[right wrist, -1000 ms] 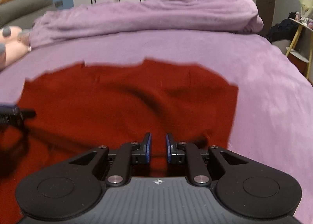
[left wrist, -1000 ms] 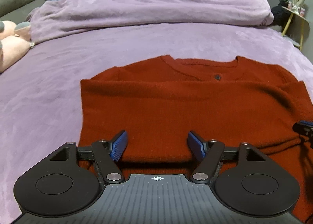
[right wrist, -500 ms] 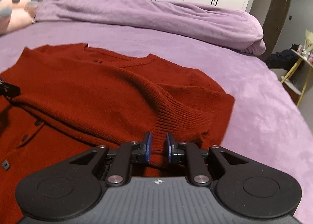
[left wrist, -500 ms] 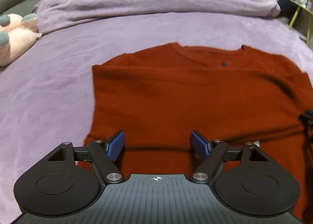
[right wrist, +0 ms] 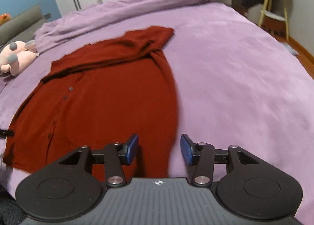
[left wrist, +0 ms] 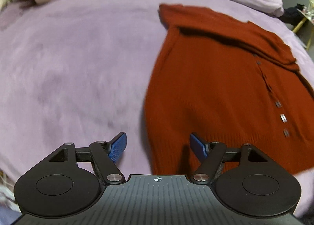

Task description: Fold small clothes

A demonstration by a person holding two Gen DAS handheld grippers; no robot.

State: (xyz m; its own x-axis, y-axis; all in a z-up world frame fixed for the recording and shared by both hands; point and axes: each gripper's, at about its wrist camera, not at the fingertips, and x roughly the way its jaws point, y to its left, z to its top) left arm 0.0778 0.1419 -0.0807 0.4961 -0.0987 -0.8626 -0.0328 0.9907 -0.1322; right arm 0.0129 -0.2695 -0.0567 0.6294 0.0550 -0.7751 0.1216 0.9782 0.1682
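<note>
Cardigan point(left wrist: 221, 87) lies flat on the purple bed point(left wrist: 68, 58), sleeves folded across its top. Your left gripper point(left wrist: 158, 146) is wide, narrowing, empty; your right gripper point(right wrist: 159, 149) is opening, empty. Pinch both hem corners evenly, then fold upward.

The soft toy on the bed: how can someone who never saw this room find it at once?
Start from the bed with the purple blanket, then look past the red cardigan toward the grey headboard. The soft toy lies there beside the bunched duvet. It alone is pale pink, with grey tips.
</note>
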